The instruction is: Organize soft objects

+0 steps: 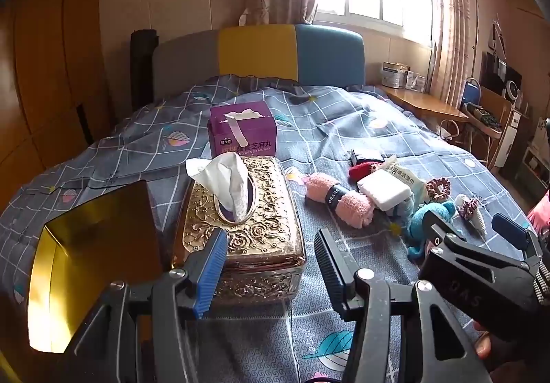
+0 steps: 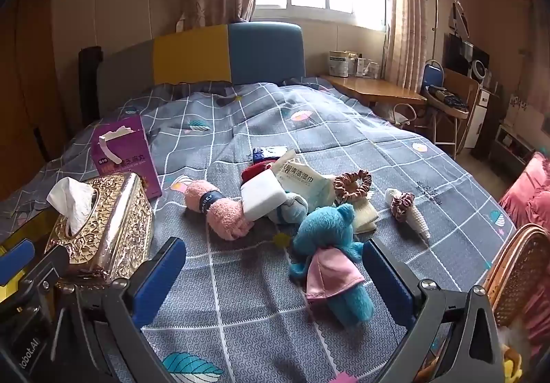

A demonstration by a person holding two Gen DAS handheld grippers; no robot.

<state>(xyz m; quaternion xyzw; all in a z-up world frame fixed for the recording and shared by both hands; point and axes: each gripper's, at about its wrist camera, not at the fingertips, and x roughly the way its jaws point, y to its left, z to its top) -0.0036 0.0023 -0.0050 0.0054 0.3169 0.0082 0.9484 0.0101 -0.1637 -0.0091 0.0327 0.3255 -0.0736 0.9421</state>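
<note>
Soft objects lie in a loose pile on the bed (image 2: 343, 128), mid-quilt, ahead of both your grippers. Your right gripper (image 2: 275, 266) hangs spread wide, nothing pinched; the blue plush toy (image 2: 326, 245) in a pink skirt lies between its blue fingers (image 2: 388, 276), not touched by either pad. Your left gripper (image 1: 271, 262) is partly open and empty, its blue finger (image 1: 209, 266) just in front of the gold tissue box (image 1: 251, 228), black finger over bare quilt.

Outward from the right gripper: the pink towel roll (image 2: 220, 211) with a dark band lies left of the toy, touching a white sponge block (image 2: 263, 199). Behind the sponge sit a red knit item (image 2: 254, 171) and a wet-wipe pack (image 2: 302, 182). A brown scrunchie (image 2: 354, 182) lies right of the pack, with a folded cream cloth (image 2: 366, 212) in front of it. A white knit piece (image 2: 416, 214) with a dark scrunchie (image 2: 404, 206) around it lies apart on the right.

Tissue box stands at the left, white tissue (image 1: 227, 180) sticking up. A purple carton (image 1: 242, 128) stands just behind it. An open gold tin (image 1: 92, 245) sits left of the box. A wicker basket (image 2: 512, 273) shows at the right edge in the right wrist view.
</note>
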